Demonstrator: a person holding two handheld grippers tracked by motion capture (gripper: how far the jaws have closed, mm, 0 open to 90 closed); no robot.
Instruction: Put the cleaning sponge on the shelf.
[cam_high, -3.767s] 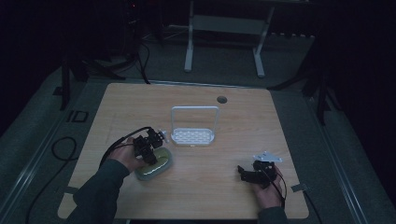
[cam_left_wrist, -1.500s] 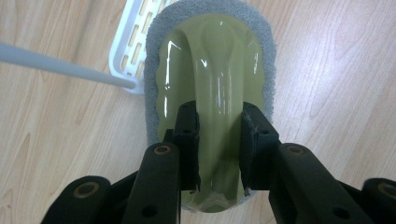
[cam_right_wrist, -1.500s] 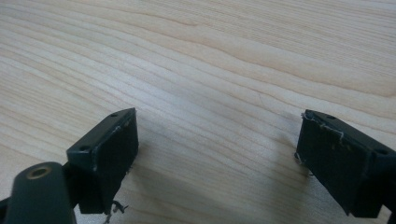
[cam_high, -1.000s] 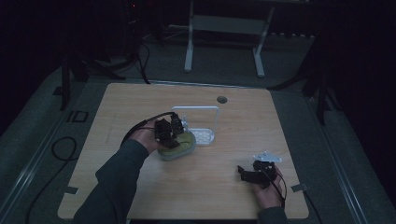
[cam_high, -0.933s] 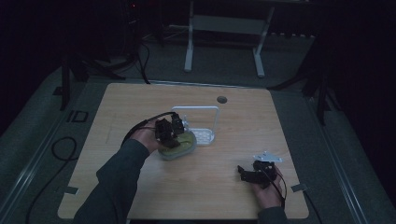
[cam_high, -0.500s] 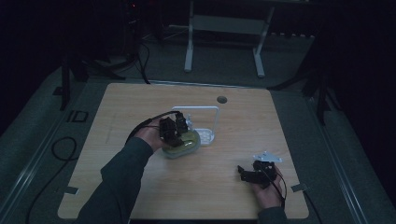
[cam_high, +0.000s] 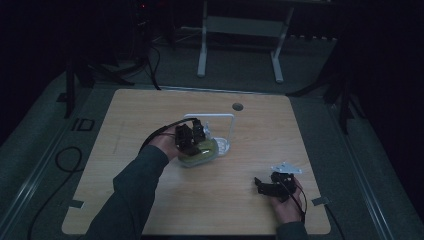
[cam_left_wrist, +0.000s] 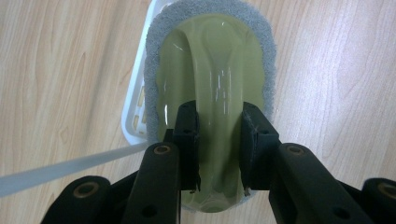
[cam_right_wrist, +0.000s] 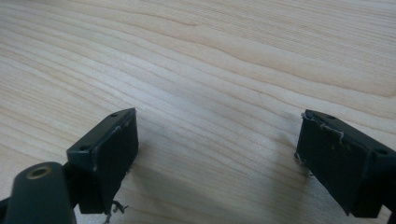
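- There, near the middle of the wooden surface (cam_high: 150, 115), the left gripper (cam_left_wrist: 218, 140) was clamped on the raised green handle of a scrubbing brush (cam_left_wrist: 210, 84), one jaw on each side of the ridge.
- The brush's grey pad edge overlapped a white slotted tray (cam_left_wrist: 135, 100), which lay at its left in the left gripper view.
- In the high view the brush (cam_high: 200, 152) sat just left of and partly over the tray (cam_high: 222, 146), under a white wire handle (cam_high: 215, 116).
- Well apart, near the right front corner, the right gripper (cam_high: 262, 185) rested low on the surface, its jaws spread wide with bare wood between them.
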